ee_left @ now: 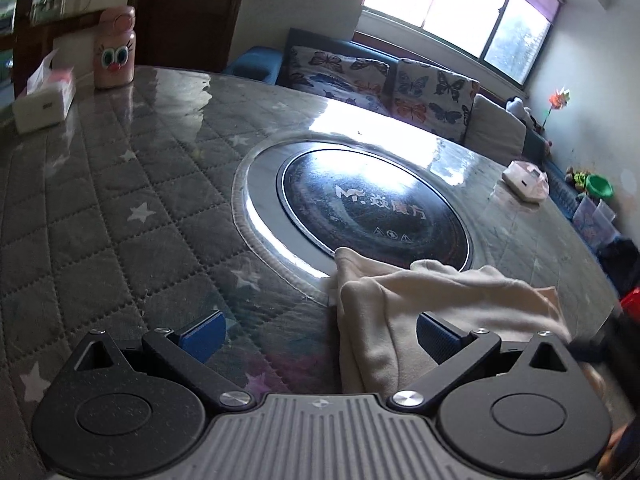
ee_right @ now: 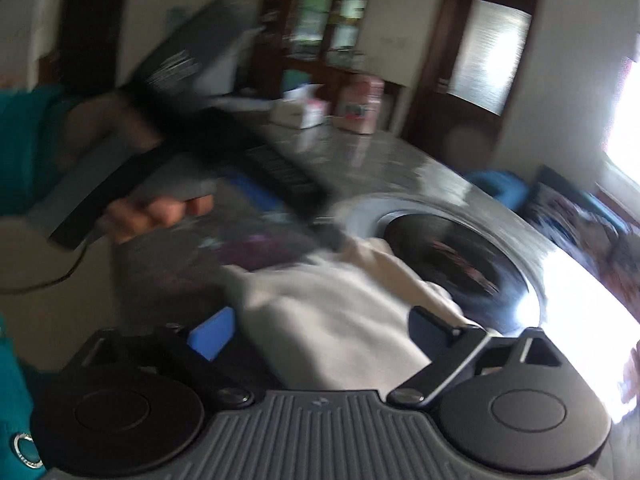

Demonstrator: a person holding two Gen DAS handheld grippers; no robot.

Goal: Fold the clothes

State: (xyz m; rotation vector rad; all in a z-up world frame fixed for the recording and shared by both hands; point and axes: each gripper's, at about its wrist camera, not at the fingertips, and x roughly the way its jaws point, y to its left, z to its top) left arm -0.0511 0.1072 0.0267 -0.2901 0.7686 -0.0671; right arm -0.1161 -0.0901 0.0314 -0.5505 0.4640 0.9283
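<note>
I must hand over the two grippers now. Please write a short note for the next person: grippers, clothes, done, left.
Left gripper: open, holds nothing; its right finger lies over the cream fleece garment.
Right gripper: open, holds nothing, above the same garment; this view is blurred.
The garment lies bunched on the grey quilted star-pattern table cover, its far edge over the round black glass cooktop.
Done: no neat fold visible.
Left: spread flat, then fold.

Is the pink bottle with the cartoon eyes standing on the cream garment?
No, the pink bottle stands on the table's far corner beside a tissue box, well apart from the cream garment lying near the grippers.
</note>
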